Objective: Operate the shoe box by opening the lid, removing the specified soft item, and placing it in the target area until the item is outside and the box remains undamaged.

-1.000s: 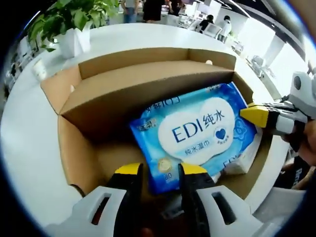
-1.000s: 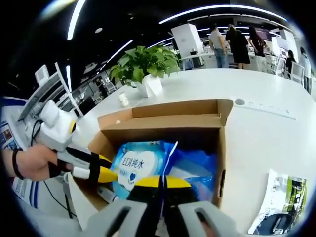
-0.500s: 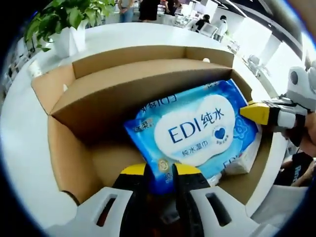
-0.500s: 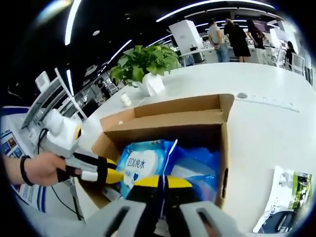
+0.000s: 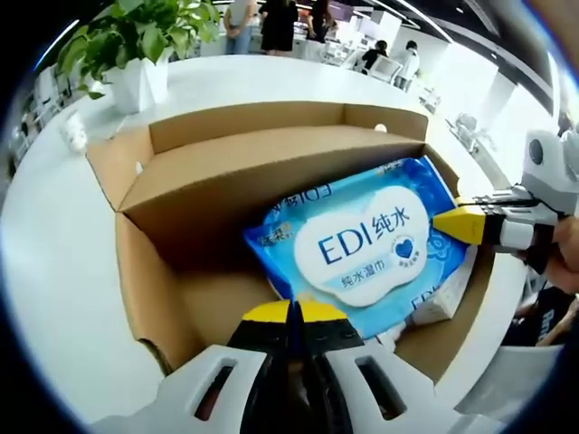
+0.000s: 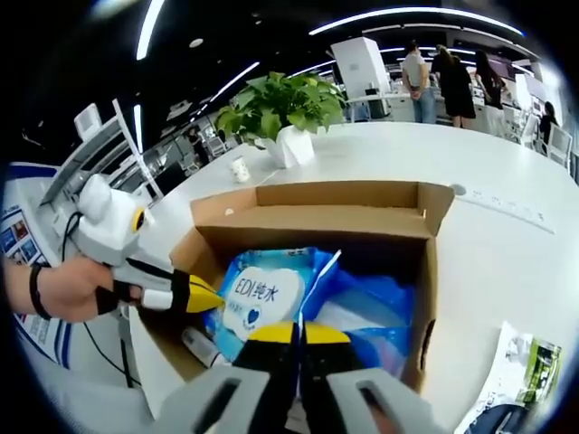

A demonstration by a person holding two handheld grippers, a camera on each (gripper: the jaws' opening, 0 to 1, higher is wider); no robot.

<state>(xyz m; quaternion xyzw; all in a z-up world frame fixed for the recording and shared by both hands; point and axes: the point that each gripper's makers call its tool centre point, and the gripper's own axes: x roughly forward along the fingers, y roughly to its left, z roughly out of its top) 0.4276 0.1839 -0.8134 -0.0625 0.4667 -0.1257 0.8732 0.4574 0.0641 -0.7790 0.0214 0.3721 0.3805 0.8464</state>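
Observation:
The open cardboard shoe box (image 5: 194, 172) (image 6: 317, 206) sits on a white table, lid flap folded back. Inside lies a blue "EDI" wet-wipes pack (image 5: 362, 244) (image 6: 264, 297), tilted, resting on another blue pack (image 6: 366, 312). My left gripper (image 5: 291, 310) is shut on the pack's near edge; in the right gripper view it (image 6: 201, 297) comes in from the left, held by a hand. My right gripper (image 6: 298, 331) is shut on the opposite edge of the pack, and it (image 5: 452, 223) enters the left gripper view from the right.
A potted plant (image 5: 136, 45) (image 6: 276, 108) and a small paper cup (image 6: 240, 169) stand beyond the box. A printed leaflet (image 6: 511, 384) lies on the table beside the box. A white item (image 5: 443, 294) lies under the pack. People stand far behind.
My left gripper's jaws have come together on the pack's near edge; they stood apart a second ago. The right gripper has stayed shut on the other edge.

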